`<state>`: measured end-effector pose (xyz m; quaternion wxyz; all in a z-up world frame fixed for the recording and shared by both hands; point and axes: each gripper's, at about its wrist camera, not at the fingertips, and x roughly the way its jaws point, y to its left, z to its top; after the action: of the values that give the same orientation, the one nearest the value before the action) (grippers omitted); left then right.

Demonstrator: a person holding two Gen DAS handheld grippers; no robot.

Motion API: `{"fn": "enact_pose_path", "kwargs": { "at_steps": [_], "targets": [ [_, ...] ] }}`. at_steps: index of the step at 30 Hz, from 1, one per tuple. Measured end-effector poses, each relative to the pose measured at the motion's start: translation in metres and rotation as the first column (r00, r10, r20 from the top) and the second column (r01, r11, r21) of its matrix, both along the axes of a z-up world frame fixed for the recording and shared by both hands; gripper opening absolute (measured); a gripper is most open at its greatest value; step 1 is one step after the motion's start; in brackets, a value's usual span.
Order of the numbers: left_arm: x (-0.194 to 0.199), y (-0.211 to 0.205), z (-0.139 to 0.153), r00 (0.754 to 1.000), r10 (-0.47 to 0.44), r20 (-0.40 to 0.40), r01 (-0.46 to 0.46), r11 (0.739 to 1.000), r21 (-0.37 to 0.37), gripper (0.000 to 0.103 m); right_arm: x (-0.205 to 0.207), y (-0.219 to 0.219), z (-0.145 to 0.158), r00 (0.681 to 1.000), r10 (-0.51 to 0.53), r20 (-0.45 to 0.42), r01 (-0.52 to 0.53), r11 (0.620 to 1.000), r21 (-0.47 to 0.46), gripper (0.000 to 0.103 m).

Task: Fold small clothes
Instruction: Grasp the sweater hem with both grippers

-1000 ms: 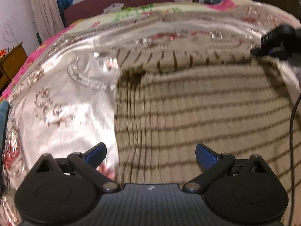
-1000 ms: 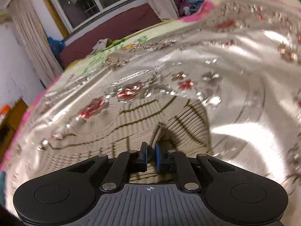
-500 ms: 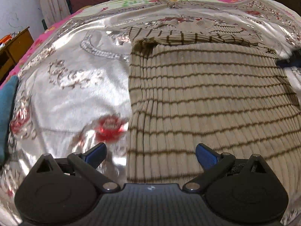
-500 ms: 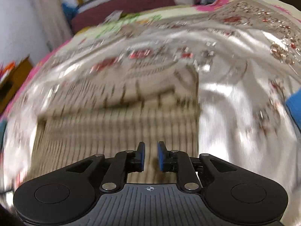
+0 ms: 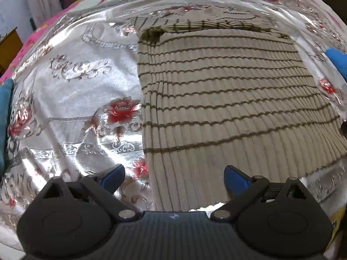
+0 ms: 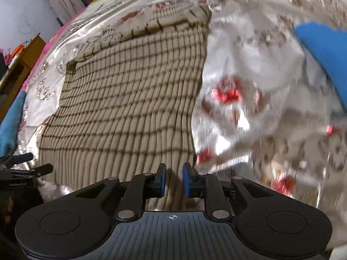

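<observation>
A beige ribbed knit garment with thin brown stripes lies flat on a shiny silver floral bedspread; its folded far edge shows at the top. My left gripper is wide open and empty, over the garment's near left corner. In the right wrist view the garment fills the left half. My right gripper hovers over its near right edge with the pads a narrow gap apart and nothing between them.
A blue cloth lies to the right on the bedspread; it also shows in the left wrist view. A teal cloth lies at the left edge. A wooden cabinet stands beside the bed. The left gripper's arm shows at left.
Both grippers have drawn back toward the garment's near edge. The right gripper let go of the garment and its jaws opened slightly. The garment now lies flat, folded.
</observation>
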<state>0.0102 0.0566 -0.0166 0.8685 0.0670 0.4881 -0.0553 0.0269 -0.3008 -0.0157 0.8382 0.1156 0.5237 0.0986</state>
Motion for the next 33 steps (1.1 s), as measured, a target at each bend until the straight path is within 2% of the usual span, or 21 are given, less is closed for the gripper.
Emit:
{"fn": "enact_pose_path", "kwargs": {
  "at_steps": [4, 11, 13, 15, 19, 28, 33],
  "targets": [
    [-0.003, 0.005, 0.003, 1.0, 0.016, -0.002, -0.016, 1.0, -0.024, 0.097, -0.005, 0.002, -0.005, 1.0, -0.006, -0.001, 0.006, 1.0, 0.022, 0.019],
    [-0.004, 0.022, 0.009, 0.999, 0.043, -0.017, -0.045, 0.989, -0.144, 0.084, -0.003, 0.0, -0.011, 1.0, -0.024, -0.002, 0.024, 0.997, 0.068, 0.019],
    [-0.002, 0.022, 0.008, 0.999, 0.035, -0.032, -0.04, 0.986, -0.162, 0.07, -0.004, -0.002, -0.011, 1.0, -0.028, -0.001, 0.028, 0.996, 0.079, 0.019],
    [0.002, 0.023, 0.004, 0.997, 0.04, -0.066, -0.051, 0.983, -0.174, 0.061, -0.005, -0.005, -0.011, 0.999, -0.034, 0.001, 0.034, 0.996, 0.088, 0.019],
    [0.008, 0.03, -0.001, 0.99, 0.087, -0.109, -0.107, 0.975, -0.197, 0.052, -0.008, -0.011, -0.011, 0.999, -0.053, 0.004, 0.052, 0.993, 0.105, 0.019],
    [0.011, 0.024, -0.008, 0.988, 0.081, -0.128, -0.103, 0.979, -0.177, 0.051, -0.002, -0.015, -0.018, 0.998, -0.062, -0.023, 0.065, 0.986, 0.155, 0.019],
    [0.014, 0.025, -0.01, 0.986, 0.088, -0.144, -0.115, 0.974, -0.193, 0.051, -0.001, -0.013, -0.017, 0.998, -0.047, -0.037, 0.053, 0.986, 0.158, 0.019]
  ]
}}
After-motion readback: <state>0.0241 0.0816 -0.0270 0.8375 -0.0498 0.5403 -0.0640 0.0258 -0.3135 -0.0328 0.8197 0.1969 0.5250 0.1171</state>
